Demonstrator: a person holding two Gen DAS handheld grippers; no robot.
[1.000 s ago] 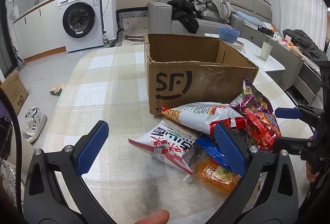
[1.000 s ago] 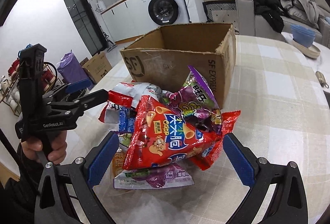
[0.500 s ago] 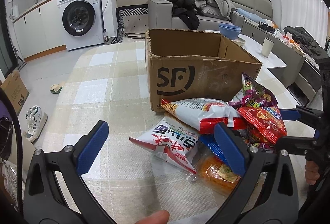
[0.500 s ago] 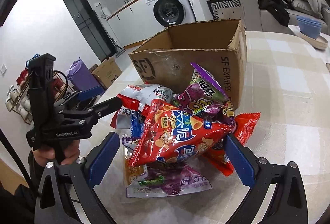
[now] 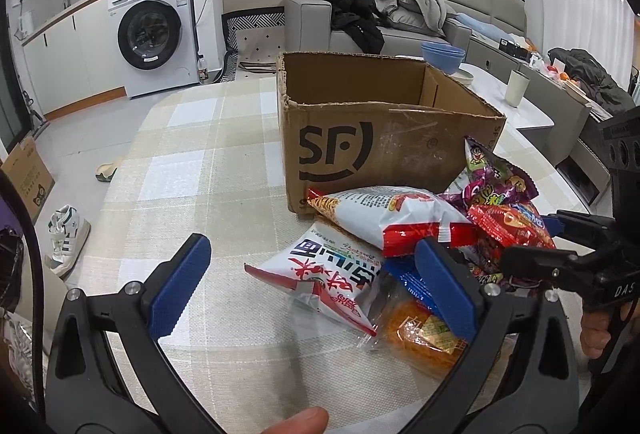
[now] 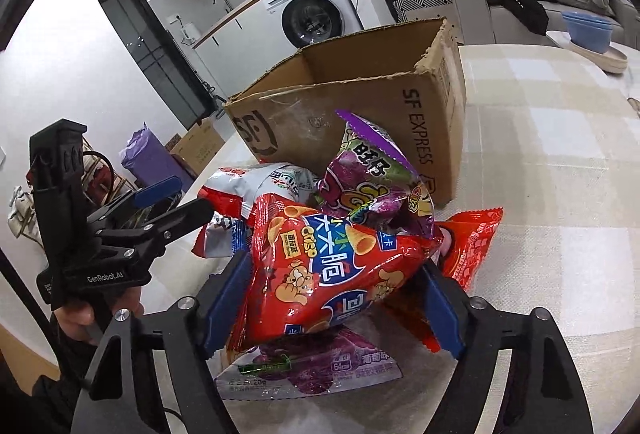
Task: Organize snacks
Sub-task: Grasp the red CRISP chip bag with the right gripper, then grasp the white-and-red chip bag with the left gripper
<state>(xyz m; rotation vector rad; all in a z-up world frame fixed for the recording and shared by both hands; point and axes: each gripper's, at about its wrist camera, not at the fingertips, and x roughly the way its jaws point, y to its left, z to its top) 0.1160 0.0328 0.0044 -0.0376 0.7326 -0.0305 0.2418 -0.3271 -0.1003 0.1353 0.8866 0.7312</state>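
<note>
A pile of snack bags lies on the checked tablecloth in front of an open cardboard box (image 5: 384, 138) (image 6: 360, 106). My right gripper (image 6: 334, 266) is closing its jaws on the red crisp bag (image 6: 320, 266) at the top of the pile, and both blue pads touch the bag's sides. A purple bag (image 6: 372, 182) leans against the box behind it. My left gripper (image 5: 312, 250) stands open over the table, above a white noodle packet (image 5: 324, 274). A white and red bag (image 5: 388, 214) and an orange packet (image 5: 424, 334) lie beside it.
The table (image 5: 192, 170) carries a blue bowl (image 5: 442, 54) on a plate and a white cup (image 5: 516, 88) behind the box. A washing machine (image 5: 154, 34) and a sofa (image 5: 400, 22) with clothes stand beyond. Shoes (image 5: 66, 234) lie on the floor at the left.
The right gripper's jaws have narrowed from wide open onto the red crisp bag, and the bag sits higher and nearer in its view. The left gripper has kept still.
</note>
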